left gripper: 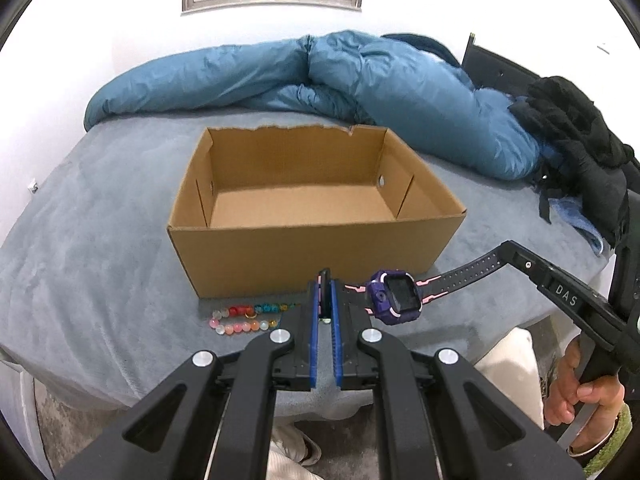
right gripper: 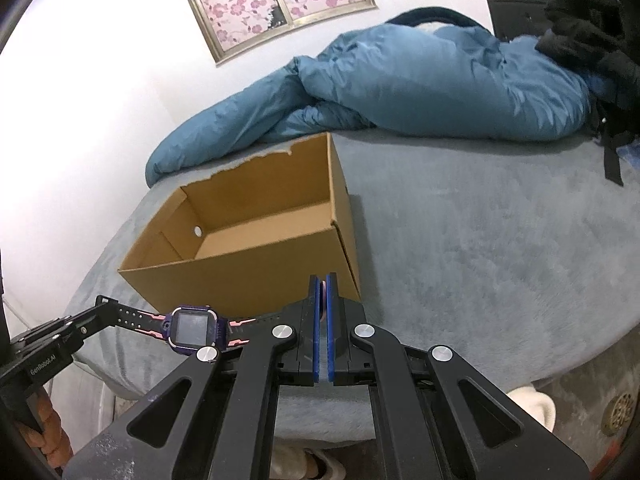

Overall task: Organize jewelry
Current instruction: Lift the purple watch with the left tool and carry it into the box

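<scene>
Both tools, left tool (left gripper: pixel 326 300) and right tool (right gripper: pixel 324 296), pinch watch (left gripper: pixel 394 298) strap ends; box (left gripper: pixel 316 254) empty, bead bracelets (left gripper: pixel 244 318) unsorted on bed.

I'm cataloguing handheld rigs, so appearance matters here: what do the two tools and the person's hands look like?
Both tools are matte black with angular linkage arms, round silver pivot bolts and blue ribbed finger pads. The left tool shows "GenRobot.AI" in white in the right wrist view. The right tool carries white letters "DAS" in the left wrist view. The right hand is bare, with a thin bangle and a green knit cuff.
</scene>
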`<state>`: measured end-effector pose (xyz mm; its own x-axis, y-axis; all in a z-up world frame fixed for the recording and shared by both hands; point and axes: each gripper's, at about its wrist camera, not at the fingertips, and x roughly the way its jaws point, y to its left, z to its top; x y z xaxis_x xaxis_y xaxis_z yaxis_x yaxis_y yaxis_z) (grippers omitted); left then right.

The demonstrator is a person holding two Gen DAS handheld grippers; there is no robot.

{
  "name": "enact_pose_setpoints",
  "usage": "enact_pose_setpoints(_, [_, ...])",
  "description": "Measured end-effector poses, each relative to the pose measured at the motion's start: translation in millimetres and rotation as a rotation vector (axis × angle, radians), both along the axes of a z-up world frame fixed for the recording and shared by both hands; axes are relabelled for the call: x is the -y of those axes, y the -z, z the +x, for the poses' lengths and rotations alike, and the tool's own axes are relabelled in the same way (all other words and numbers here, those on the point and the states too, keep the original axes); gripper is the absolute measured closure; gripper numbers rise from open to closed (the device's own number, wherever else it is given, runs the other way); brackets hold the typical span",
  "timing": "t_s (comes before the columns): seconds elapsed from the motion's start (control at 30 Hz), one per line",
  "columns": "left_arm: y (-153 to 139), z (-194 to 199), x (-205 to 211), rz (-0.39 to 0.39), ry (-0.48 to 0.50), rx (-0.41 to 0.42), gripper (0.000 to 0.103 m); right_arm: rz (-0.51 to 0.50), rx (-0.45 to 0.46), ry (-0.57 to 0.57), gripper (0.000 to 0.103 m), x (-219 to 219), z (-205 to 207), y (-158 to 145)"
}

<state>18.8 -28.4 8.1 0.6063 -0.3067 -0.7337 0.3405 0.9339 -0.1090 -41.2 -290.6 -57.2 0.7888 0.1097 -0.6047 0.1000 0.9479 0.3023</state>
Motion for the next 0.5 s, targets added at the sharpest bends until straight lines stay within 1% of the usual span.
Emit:
enact_pose_setpoints(0.2, [-36.8, -0.1, -5.9, -0.059, 0.009, 0.054, 0.098, -0.005, 0.065, -0.031, 0.102, -0.7, 1.5, -33.4])
enact_pose_setpoints(0.37, [-69.4, 18.5, -11.8, -0.097, 0.008, 0.118, 0.098, -0.021, 0.105, -0.079, 0.102, -3.2, 29.8, -65.6])
enact_pose_setpoints(0.5, [-77.7, 48.6, -16.1, -0.110, -0.006, 0.120, 0.098, -0.031, 0.104, -0.114, 0.102, -8.4, 62.8, -79.8])
